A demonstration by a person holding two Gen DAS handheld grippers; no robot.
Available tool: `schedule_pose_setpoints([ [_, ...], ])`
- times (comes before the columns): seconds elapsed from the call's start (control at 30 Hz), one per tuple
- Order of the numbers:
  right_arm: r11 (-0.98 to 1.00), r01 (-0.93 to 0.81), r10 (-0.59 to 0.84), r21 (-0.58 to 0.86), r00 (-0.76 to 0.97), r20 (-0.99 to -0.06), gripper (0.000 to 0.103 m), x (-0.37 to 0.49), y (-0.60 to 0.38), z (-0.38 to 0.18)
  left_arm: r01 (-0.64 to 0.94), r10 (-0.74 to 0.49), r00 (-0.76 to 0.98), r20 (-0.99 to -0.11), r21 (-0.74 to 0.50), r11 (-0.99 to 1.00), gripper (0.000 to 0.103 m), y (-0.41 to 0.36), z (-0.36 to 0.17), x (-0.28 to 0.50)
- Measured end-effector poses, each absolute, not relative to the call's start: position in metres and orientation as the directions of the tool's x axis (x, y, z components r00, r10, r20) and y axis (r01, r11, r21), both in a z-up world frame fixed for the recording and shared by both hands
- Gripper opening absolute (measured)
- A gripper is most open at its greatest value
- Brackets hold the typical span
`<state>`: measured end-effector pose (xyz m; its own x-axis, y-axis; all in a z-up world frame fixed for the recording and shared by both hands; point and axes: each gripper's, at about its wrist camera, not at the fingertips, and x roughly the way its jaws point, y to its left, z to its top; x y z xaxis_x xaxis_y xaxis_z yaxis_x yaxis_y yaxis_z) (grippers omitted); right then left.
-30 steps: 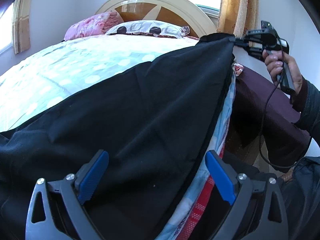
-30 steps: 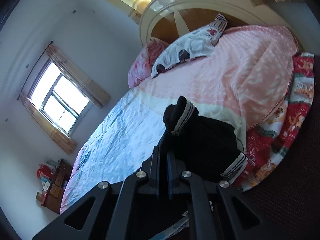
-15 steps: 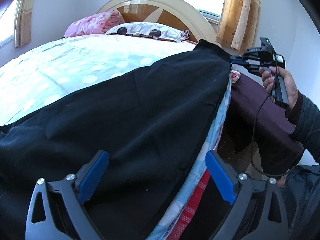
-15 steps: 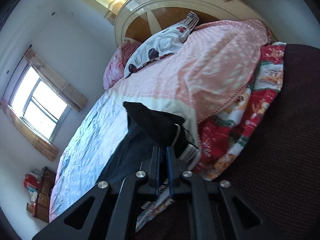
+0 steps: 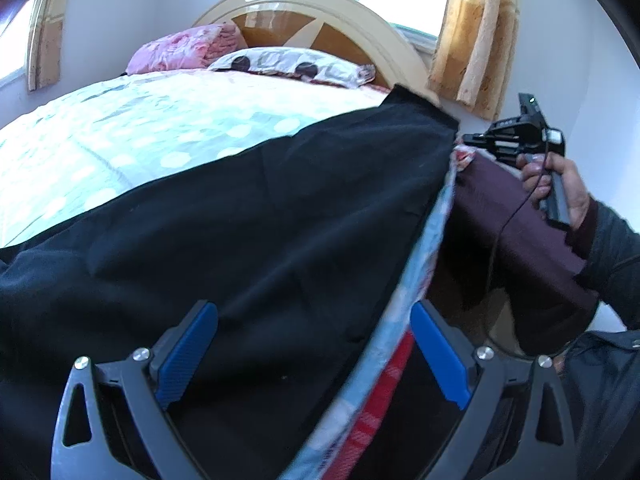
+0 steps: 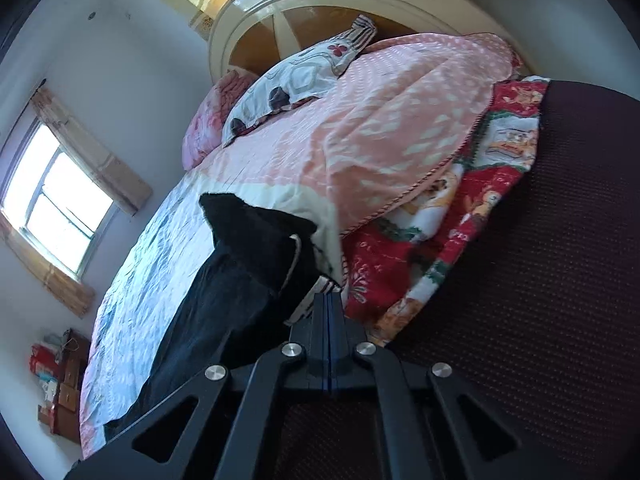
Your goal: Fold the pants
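Note:
The black pants (image 5: 248, 240) lie stretched along the bed's right edge, also in the right wrist view (image 6: 240, 280). My left gripper (image 5: 312, 356) is open, its blue pads (image 5: 188, 352) wide apart over the near end of the pants, holding nothing. My right gripper (image 6: 329, 300) is shut at the bed's edge by the striped cuff (image 6: 310, 300) at the far end of the pants. Whether cloth is still between the jaws is hidden. It also shows in the left wrist view (image 5: 464, 142), held by a hand just right of the far corner.
The bed has a pale blue dotted cover (image 5: 120, 136), a pink quilt (image 6: 380, 120) and pillows (image 5: 288, 64) by the headboard (image 5: 360, 28). A red patterned blanket (image 6: 440, 220) and a dark maroon surface (image 6: 540, 280) lie beside the bed's right edge.
My right gripper has lowered the far end of the pants onto the bed and drawn back to the bed's edge. The pants lie flatter. The left gripper stays open in place.

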<state>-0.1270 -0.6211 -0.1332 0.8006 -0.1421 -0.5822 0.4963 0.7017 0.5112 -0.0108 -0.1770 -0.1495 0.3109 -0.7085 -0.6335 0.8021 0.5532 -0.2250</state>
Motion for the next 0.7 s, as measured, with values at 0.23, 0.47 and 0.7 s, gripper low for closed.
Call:
schedule_pose_setpoints([
  [0.23, 0.714, 0.434, -0.104, 0.549, 0.842, -0.53, 0.075, -0.115, -0.606, -0.115, 0.801, -0.704, 0.34, -0.624, -0.2, 0.564, 0.099, -0.178, -0.147, -0.016],
  [0.47, 0.7, 0.458, -0.063, 0.548, 0.804, -0.592, 0.032, -0.088, -0.6, -0.132, 0.788, -0.702, 0.339, -0.627, -0.219, 0.576, 0.099, -0.173, -0.15, -0.014],
  [0.7, 0.741, 0.434, -0.088, 0.512, 0.82, -0.566, 0.003, -0.098, -0.592, -0.121, 0.785, -0.707, 0.333, -0.624, -0.232, 0.574, 0.099, -0.17, -0.15, -0.013],
])
